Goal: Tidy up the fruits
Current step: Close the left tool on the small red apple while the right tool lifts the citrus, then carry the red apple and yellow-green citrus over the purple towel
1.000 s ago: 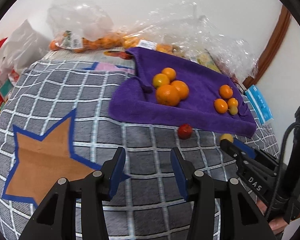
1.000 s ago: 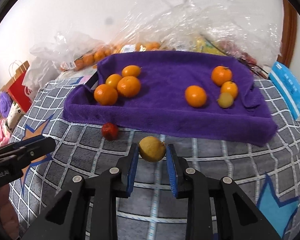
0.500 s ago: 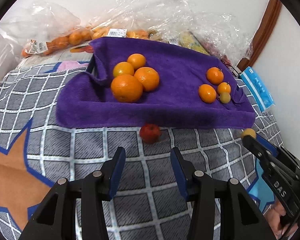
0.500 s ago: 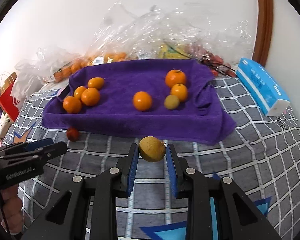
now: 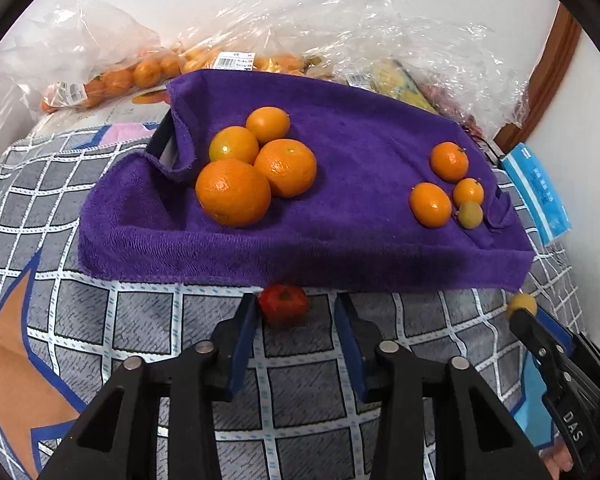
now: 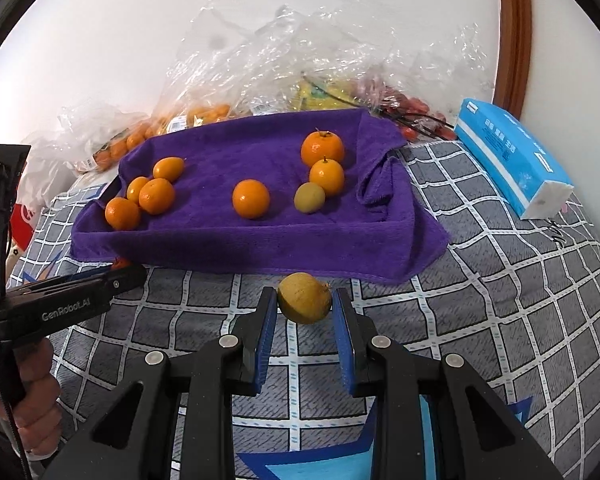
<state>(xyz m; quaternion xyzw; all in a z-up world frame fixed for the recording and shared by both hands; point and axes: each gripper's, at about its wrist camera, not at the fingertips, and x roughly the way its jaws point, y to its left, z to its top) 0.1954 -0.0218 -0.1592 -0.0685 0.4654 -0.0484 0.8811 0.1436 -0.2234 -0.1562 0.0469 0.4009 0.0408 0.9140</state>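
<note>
Straddling red fruit (image 5: 283, 304), towel edge (image 5: 300, 276) beside

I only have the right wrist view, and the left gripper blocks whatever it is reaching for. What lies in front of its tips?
Observer: A small red fruit lies on the checked bedspread, just in front of the near edge of the purple towel.
Operator: Is the left gripper closed on it?
Observer: No. The left gripper is open. The fruit sits between its fingers, close to the one on the picture's left, with a clear gap to the other.
</note>
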